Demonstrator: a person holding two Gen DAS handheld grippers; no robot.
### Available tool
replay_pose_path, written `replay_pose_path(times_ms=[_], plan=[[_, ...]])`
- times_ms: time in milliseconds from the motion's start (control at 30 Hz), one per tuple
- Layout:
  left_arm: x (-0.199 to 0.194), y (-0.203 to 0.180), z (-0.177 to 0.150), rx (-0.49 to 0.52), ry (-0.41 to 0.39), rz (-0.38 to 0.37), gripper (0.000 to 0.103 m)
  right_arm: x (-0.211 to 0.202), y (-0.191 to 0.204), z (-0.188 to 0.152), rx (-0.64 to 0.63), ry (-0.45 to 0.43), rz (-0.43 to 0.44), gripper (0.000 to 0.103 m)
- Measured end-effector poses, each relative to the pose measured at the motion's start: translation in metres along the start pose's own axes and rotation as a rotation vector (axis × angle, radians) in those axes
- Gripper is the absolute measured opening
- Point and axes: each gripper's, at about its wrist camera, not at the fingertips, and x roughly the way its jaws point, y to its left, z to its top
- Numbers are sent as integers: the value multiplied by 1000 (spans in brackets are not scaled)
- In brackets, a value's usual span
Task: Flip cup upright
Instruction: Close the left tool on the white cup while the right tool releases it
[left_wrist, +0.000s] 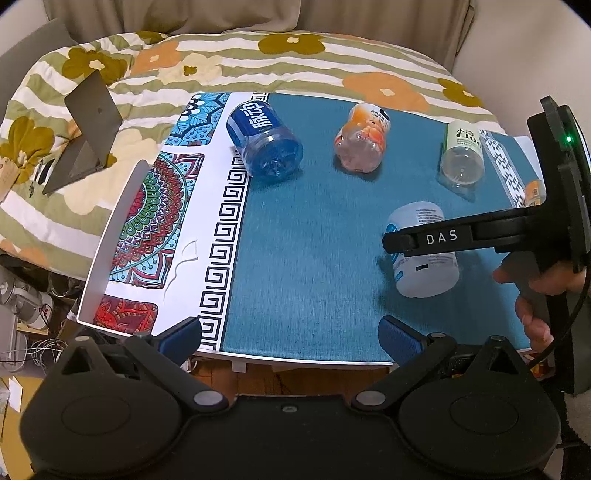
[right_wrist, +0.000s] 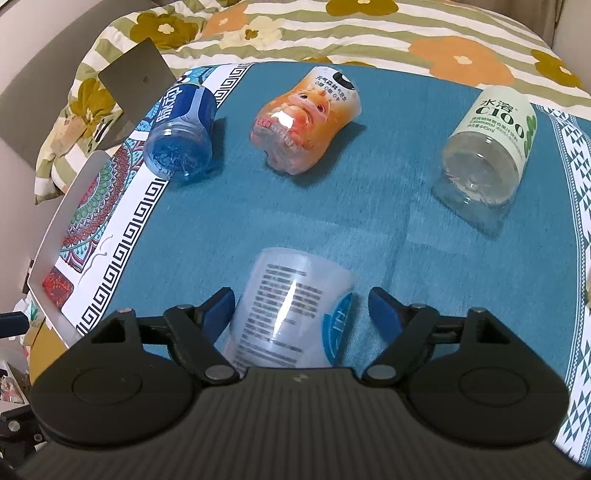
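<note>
Hanging back at the near edge of the table (left_wrist: 236, 363), the left gripper (left_wrist: 291, 341) has its jaws wide apart on nothing. From here the white cup (left_wrist: 424, 254) lies on its side at near right on the teal mat (left_wrist: 314, 240), the right gripper (left_wrist: 393, 243) across it. Plenty of open mat to its left.

Over to the right wrist view — jaws apart, straddling the cup, blue pads (right_wrist: 219, 312) either side, not yet touching as far as I can tell. Best to close mid-body, then lift before rotating. Blue bottle (right_wrist: 181, 136), orange bottle (right_wrist: 299, 125) and clear C100 bottle (right_wrist: 484, 155) lie well apart, far side.
</note>
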Motion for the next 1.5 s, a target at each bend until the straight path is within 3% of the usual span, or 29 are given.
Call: replay_pose_path(times_ms=[300, 500, 567, 633, 767, 900, 1167, 1500], plan=[[-6, -2, 3, 2, -5, -5, 103, -11, 3, 2, 20, -11, 14, 95], [-23, -15, 22, 14, -27, -33, 103, -60, -12, 4, 106, -87, 31, 95], [-27, -24, 33, 21, -26, -53, 103, -81, -22, 0, 140, -129, 30, 102], [-26, -32, 47, 20, -15, -79, 103, -104, -33, -7, 168, -185, 19, 103], [-9, -48, 76, -6, 62, -145, 103, -137, -52, -22, 187, -254, -55, 103], [19, -69, 101, 5, 169, -149, 101, -155, -72, -42, 184, -278, -120, 103], [85, -106, 126, 2, 359, -124, 94, -146, -105, -66, 231, -267, -100, 103], [133, -111, 127, -69, 463, -63, 84, -123, -130, -70, 280, -231, -40, 103]])
